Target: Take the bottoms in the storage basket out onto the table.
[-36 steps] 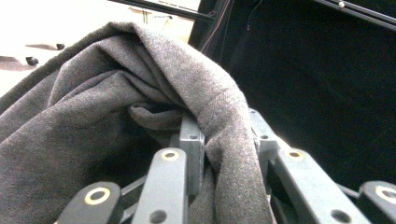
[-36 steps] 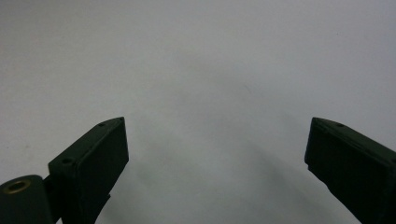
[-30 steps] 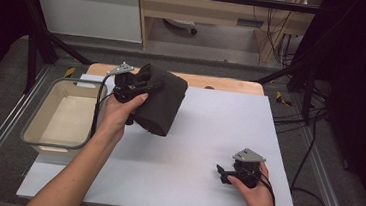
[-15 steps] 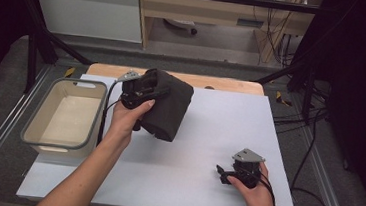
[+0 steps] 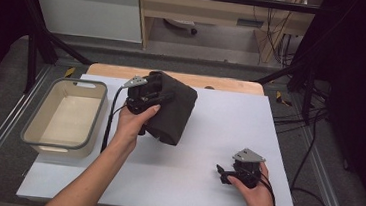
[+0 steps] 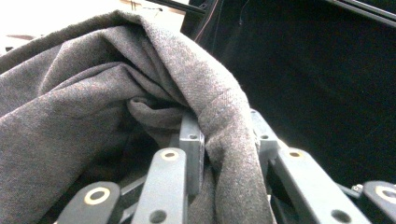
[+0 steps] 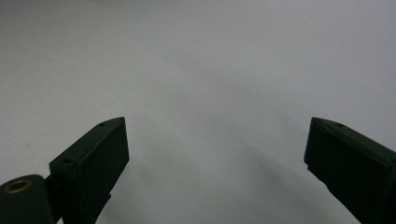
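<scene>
At ten o'clock on the white worktop (image 5: pixel 208 135), the left claw (image 6: pixel 224 140) is clamping a dark grey woollen cloth (image 5: pixel 173 109) by one fold; it risks slipping while the right claw (image 7: pixel 215 140) is idling apart.

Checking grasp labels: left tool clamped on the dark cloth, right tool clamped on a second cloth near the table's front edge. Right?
Not quite. The left tool is clamped on the dark cloth, but the right tool is open and holds nothing, as the right gripper view shows.
</scene>
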The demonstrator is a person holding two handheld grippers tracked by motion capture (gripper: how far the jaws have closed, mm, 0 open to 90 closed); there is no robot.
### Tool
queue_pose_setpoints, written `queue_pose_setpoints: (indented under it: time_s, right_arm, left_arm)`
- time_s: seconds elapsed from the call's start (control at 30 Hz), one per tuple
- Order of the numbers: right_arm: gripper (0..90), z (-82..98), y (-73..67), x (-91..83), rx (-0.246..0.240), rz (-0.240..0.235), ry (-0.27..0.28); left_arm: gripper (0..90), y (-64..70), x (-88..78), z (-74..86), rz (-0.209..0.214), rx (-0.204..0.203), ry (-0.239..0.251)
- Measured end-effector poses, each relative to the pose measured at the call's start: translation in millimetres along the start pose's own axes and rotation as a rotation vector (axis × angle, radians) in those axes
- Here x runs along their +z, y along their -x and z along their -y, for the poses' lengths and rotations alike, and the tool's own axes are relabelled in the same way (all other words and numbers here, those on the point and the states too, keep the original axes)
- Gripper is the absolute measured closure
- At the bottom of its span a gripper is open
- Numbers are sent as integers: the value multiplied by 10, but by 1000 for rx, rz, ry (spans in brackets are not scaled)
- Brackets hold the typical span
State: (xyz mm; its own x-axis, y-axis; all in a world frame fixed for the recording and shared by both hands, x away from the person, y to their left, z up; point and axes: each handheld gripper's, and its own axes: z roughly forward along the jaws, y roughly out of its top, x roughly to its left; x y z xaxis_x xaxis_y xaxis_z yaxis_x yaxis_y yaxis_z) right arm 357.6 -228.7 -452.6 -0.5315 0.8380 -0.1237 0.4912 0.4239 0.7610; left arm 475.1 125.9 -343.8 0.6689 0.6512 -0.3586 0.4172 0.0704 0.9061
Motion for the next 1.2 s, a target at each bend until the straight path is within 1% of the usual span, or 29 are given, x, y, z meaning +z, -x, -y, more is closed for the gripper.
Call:
queue_pose_setpoints:
  time_s: [0.1, 0.37, 0.53, 0.67, 0.83, 0.93, 1.03, 1.2]
  right_arm:
    - [71, 2, 5, 1, 0, 0, -2]
    - [72, -5, 6, -8, -1, 3, 3]
    - [72, -16, 22, -21, 4, 8, 12]
    - [72, -13, 17, -20, -2, 9, 9]
    - [72, -16, 13, -17, -3, 7, 9]
    - [73, -20, 15, -25, -6, 8, 10]
    - [69, -18, 8, -19, -7, 4, 11]
    - [70, -21, 0, -10, -14, 3, 9]
  left_arm:
    - [725, 10, 14, 11, 3, -2, 1]
    - [727, 66, 68, 61, 16, 17, -14]
    - [727, 119, 124, 104, 23, 19, -26]
    - [727, 147, 162, 125, 37, 21, -36]
    - [727, 170, 181, 156, 36, 17, -40]
    - [727, 198, 201, 180, 42, 25, -52]
    - [726, 224, 231, 222, 57, 41, -67]
    - [726, 249, 287, 306, 63, 28, -77]
